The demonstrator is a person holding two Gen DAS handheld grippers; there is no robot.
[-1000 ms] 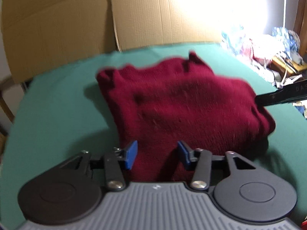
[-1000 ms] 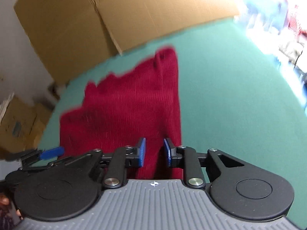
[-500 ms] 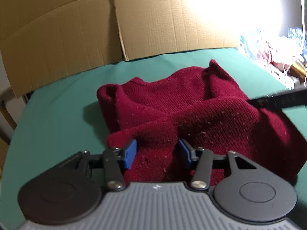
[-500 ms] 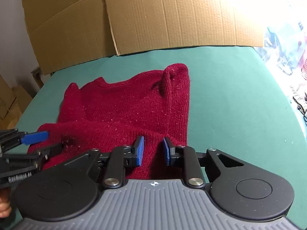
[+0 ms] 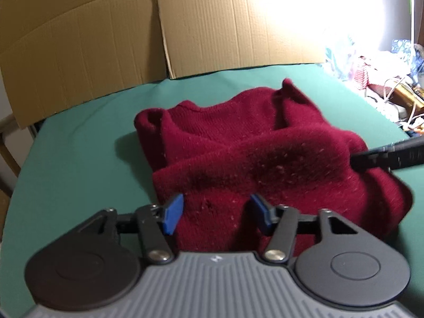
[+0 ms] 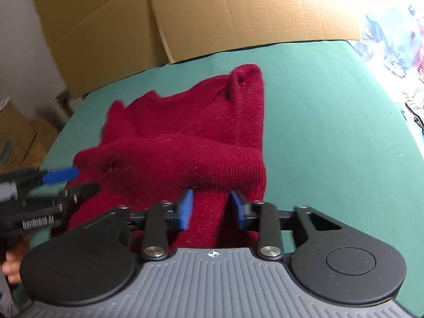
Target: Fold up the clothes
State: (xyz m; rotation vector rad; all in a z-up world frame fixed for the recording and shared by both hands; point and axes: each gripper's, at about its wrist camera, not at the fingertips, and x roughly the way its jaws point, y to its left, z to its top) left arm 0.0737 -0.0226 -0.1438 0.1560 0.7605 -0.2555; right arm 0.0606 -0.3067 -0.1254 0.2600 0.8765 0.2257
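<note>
Both opening around the sweater [image 5: 265,164]: left gripper [image 5: 216,213] at near-left hem, right gripper [image 6: 212,209] at near-right; fold lying crosswise.

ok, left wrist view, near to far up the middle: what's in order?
left gripper, fingers opening around the near hem → folded dark red knit sweater → bare green table cover → flattened cardboard box standing behind the table.

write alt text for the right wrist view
A dark red knit sweater, folded over itself, lies on a green table, its near edge between the right gripper's opening blue pads. The left gripper reaches in from the left; cardboard stands behind.
</note>
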